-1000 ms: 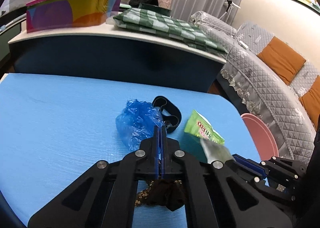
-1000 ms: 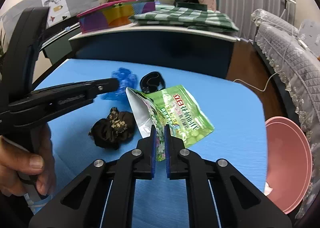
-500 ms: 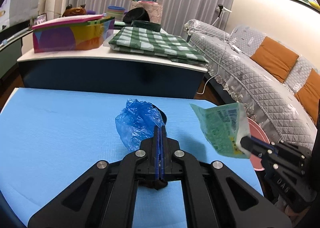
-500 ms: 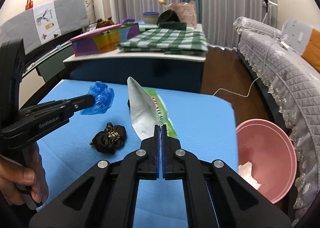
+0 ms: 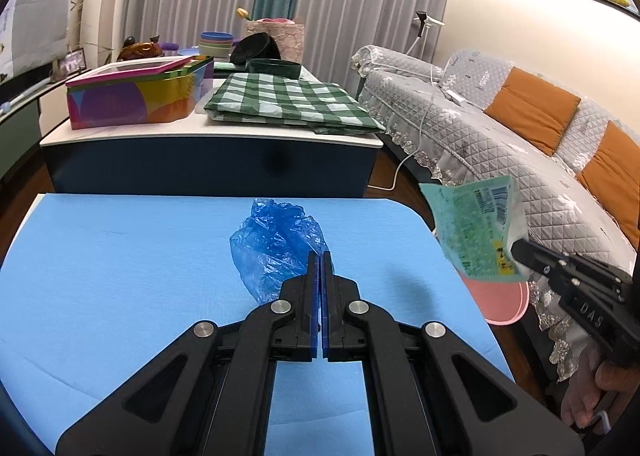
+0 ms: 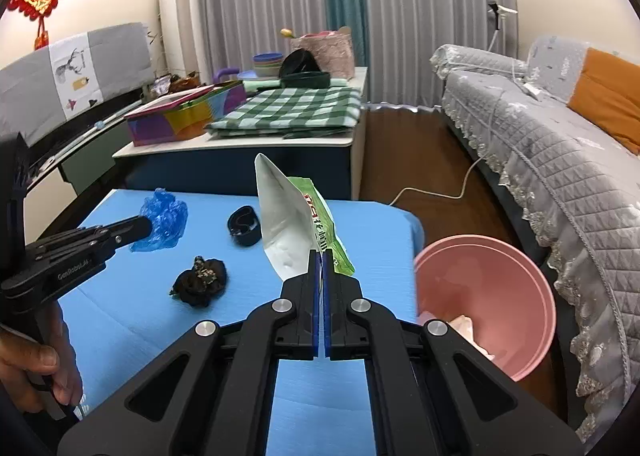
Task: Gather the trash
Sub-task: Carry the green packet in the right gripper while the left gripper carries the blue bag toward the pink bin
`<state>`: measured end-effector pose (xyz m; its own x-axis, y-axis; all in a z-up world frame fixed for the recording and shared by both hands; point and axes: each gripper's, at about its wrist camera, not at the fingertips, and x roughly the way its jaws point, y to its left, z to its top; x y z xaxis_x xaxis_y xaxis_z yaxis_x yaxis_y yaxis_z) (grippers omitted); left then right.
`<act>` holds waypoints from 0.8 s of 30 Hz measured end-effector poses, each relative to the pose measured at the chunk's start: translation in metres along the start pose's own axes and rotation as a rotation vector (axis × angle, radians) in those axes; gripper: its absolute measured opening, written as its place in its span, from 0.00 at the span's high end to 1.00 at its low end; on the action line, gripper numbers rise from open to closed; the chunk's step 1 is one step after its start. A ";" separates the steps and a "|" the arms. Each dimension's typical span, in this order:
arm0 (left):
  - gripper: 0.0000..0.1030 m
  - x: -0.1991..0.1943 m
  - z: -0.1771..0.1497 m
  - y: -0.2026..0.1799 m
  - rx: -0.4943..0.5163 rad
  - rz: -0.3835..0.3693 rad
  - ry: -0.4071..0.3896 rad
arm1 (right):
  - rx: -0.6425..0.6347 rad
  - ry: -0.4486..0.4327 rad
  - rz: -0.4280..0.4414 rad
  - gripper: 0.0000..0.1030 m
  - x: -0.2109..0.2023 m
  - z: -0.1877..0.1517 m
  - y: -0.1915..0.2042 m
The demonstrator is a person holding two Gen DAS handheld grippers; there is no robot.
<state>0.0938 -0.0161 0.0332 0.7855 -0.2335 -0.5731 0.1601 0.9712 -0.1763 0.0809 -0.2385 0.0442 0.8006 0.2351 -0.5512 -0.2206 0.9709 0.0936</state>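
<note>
My right gripper [image 6: 320, 252] is shut on the bottom corner of a green snack packet [image 6: 290, 215], which stands up above the blue table [image 6: 360, 223]. In the left wrist view the same packet [image 5: 476, 232] hangs from the right gripper [image 5: 516, 248] over the rim of the pink bin [image 5: 504, 308]. My left gripper [image 5: 320, 254] is shut on the edge of a crumpled blue plastic bag [image 5: 276, 248], held just above the table. A dark fabric wad [image 6: 200, 282] and a black ring [image 6: 242, 225] lie on the table.
The pink bin [image 6: 480, 256] stands on the floor off the table's right edge, with paper scraps inside. Behind the table is a long counter [image 5: 208, 135] with a colourful box and a green check cloth. A grey sofa [image 5: 480, 127] runs along the right.
The right gripper's jaws shut on the snack packet and lifted it off the table toward the pink bin. The left gripper rose too, and the blue bag came up with it.
</note>
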 end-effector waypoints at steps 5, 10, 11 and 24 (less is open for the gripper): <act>0.99 -0.002 -0.002 -0.009 0.020 -0.012 -0.002 | 0.029 -0.025 -0.023 0.99 -0.012 0.002 -0.016; 0.99 0.000 -0.002 -0.019 0.037 -0.026 -0.002 | 0.064 -0.046 -0.046 0.99 -0.022 0.004 -0.036; 0.99 0.001 -0.002 -0.022 0.041 -0.030 -0.003 | 0.070 -0.050 -0.050 0.99 -0.023 0.005 -0.040; 0.99 0.007 0.000 -0.067 0.085 -0.116 0.013 | 0.166 -0.137 -0.140 0.99 -0.058 0.025 -0.100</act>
<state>0.0888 -0.0827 0.0413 0.7510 -0.3446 -0.5632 0.3001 0.9380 -0.1737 0.0707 -0.3481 0.0871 0.8873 0.0907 -0.4522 -0.0165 0.9861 0.1654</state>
